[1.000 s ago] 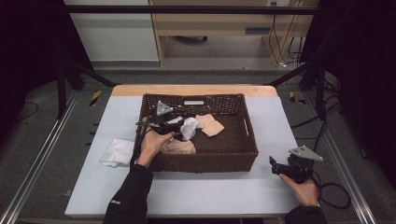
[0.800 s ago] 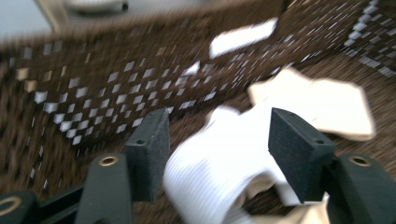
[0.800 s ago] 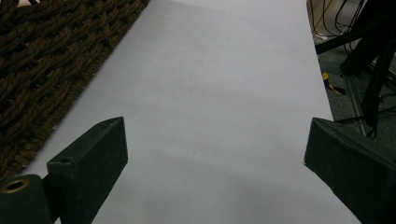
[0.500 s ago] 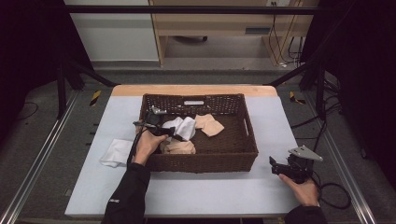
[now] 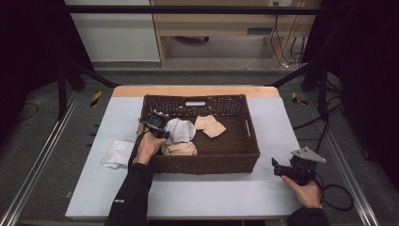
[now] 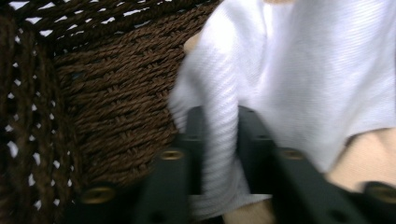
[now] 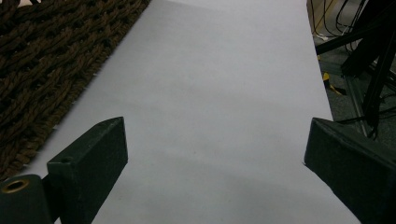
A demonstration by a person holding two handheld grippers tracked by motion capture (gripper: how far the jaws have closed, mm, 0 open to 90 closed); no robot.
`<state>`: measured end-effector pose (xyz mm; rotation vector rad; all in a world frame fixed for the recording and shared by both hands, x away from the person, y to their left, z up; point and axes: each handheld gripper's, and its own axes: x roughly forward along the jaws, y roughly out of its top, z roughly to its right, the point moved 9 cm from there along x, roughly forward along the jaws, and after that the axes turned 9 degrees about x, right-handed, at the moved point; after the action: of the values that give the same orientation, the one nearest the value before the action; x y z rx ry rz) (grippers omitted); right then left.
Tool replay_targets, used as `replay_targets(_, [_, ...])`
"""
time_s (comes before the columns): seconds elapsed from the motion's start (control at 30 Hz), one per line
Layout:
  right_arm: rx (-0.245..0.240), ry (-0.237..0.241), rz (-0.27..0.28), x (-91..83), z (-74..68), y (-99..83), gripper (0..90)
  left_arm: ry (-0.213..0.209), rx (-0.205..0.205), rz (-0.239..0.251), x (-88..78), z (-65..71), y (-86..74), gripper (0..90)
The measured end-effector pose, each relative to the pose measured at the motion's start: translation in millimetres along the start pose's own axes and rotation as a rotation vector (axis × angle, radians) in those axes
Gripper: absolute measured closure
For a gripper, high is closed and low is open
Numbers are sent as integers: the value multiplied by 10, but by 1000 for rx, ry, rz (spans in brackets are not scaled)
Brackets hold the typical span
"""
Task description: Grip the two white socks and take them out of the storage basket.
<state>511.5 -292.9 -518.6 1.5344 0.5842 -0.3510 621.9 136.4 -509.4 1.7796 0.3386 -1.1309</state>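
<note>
High view: my left tool [image 5: 162,127] sits inside the wicker basket [image 5: 249,141] at centre frame, near its left wall, with its tip at the white cloth [image 5: 181,130]. That cloth lies in the left half of the basket, on top of a beige cloth [image 5: 180,149]; a second beige cloth [image 5: 210,125] lies apart, toward the basket's middle. Another white cloth [image 5: 116,154] rests on the desk [image 5: 211,193] just left of the basket. My right tool [image 5: 275,167] is at lower right, on the desk, well apart from the basket.

Left gripper view: the left tool [image 6: 218,135] has just been closing, and a fold of the white cloth [image 6: 299,70] is pinched between its jaws. Basket weave [image 6: 116,98] occupies the left of the frame; beige cloth [image 6: 364,158] shows at lower right.

Right gripper view: right tool [image 7: 215,144] jaws spread wide with nothing between them, bare desk [image 7: 210,93] beneath, basket wall [image 7: 51,60] at upper left.
</note>
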Motion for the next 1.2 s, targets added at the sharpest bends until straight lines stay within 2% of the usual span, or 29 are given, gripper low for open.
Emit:
replay_targets(0.03, [-1,0,0,0,0,0,64,11,-1,24,-56,-7,36,819])
replay_targets(0.07, [-1,0,0,0,0,0,64,11,-1,24,-56,-7,36,822])
replay_targets(0.1, [0,1,0,0,-1,1,63,20,7,66,-117,4,92,822])
replay_targets(0.13, [0,1,0,0,-1,1,63,20,7,66,-117,4,92,823])
replay_targets(0.17, [0,-2,0,2,3,0,63,22,9,131,-217,6,166,823])
replay_targets(0.2, [0,-2,0,2,3,0,63,22,9,131,-217,6,166,823])
replay_targets(0.23, [-2,-3,-2,6,3,-1,63,16,-2,199,-333,-1,237,823])
replay_targets(0.27, [-2,-3,-2,8,2,-1,63,16,-2,199,-333,-1,237,823])
replay_targets(0.3, [-2,-3,-2,8,2,-1,63,19,8,230,-420,-17,271,823])
replay_targets(0.4, [-2,-5,-3,8,4,-2,63,10,8,397,-734,-26,436,823])
replay_targets(0.47, [-1,-4,-2,5,4,0,63,10,5,436,-864,-25,485,823])
replay_targets(0.5, [-1,-4,-2,5,4,0,63,10,5,436,-864,-25,485,823])
replay_targets(0.53, [-2,-5,-2,7,4,-2,63,15,9,503,-1031,-25,559,823])
replay_targets(0.57, [-2,-4,-3,8,2,-2,63,14,9,529,-1102,-23,588,823])
replay_targets(0.6, [-2,-4,-3,8,2,-2,63,14,9,529,-1102,-23,588,823])
replay_targets(0.7, [-2,-4,-2,5,3,-1,63,-5,-13,619,-1355,-15,678,823])
replay_targets(0.73, [-1,-5,-1,4,6,0,63,-5,-13,619,-1355,-15,678,823])
replay_targets(0.8, [-1,-5,-1,5,7,1,63,-9,-19,672,-1550,-26,711,823])
replay_targets(0.93, [-1,-6,-1,5,7,1,63,-24,-34,706,-1693,-48,707,823])
replay_targets(0.97, [1,-6,-1,4,7,1,63,-19,-37,722,-1785,-83,685,823])
replay_targets(1.0, [1,-6,0,4,7,2,63,-19,-37,722,-1785,-83,685,823])
replay_targets(1.03, [-1,-7,1,3,11,4,63,-12,-42,744,-1877,-122,661,823])
replay_targets(1.2, [0,-9,0,4,11,1,63,-4,-54,804,-2136,-222,570,823])
